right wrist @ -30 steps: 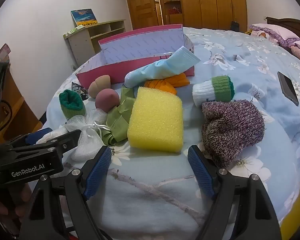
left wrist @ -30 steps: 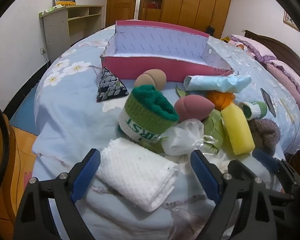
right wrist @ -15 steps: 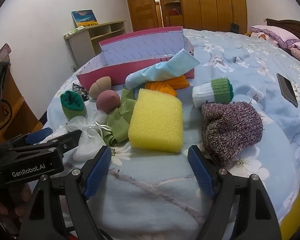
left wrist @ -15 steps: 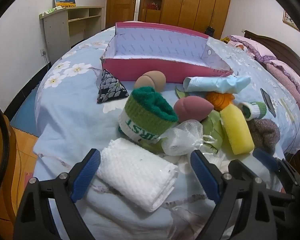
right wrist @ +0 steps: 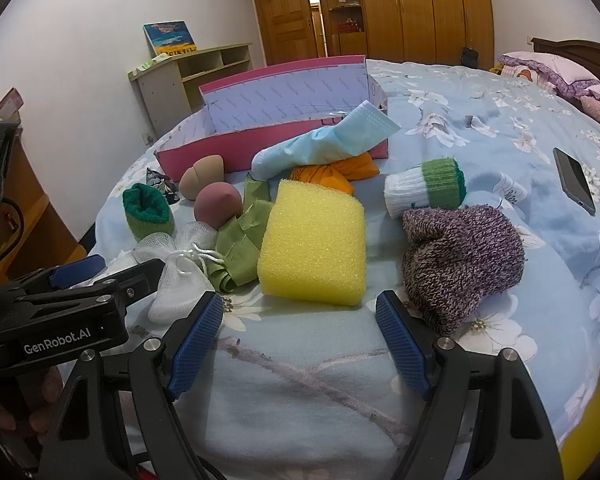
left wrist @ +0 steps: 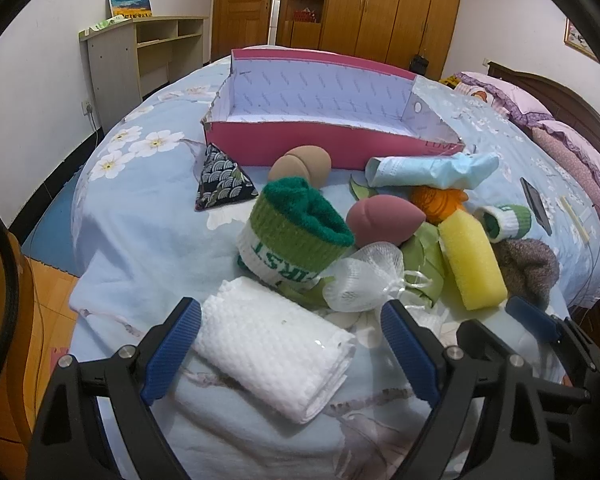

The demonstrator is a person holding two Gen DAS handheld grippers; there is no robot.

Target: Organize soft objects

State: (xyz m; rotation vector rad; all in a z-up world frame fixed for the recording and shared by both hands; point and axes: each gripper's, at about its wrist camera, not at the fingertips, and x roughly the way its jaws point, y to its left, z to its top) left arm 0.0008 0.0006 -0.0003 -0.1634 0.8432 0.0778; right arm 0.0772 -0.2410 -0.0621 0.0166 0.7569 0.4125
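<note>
Many soft things lie heaped on the blue flowered bedspread (right wrist: 480,132): a folded white towel (left wrist: 272,344) sits between the spread fingers of the left gripper (left wrist: 290,346), while the right gripper (right wrist: 300,330), also spread and empty, hovers just near of a yellow sponge (right wrist: 314,248). A knitted purple hat (right wrist: 460,258) lies right of the sponge, a mesh pouch (right wrist: 180,268) left. Farther off stands a pink box (left wrist: 320,120); wooden wardrobes (left wrist: 384,8) line the far wall.

Porous yellow foam sponge (right wrist: 314,246), waffle-weave white towel (left wrist: 272,350), coarse-knit purple hat (right wrist: 462,258).
</note>
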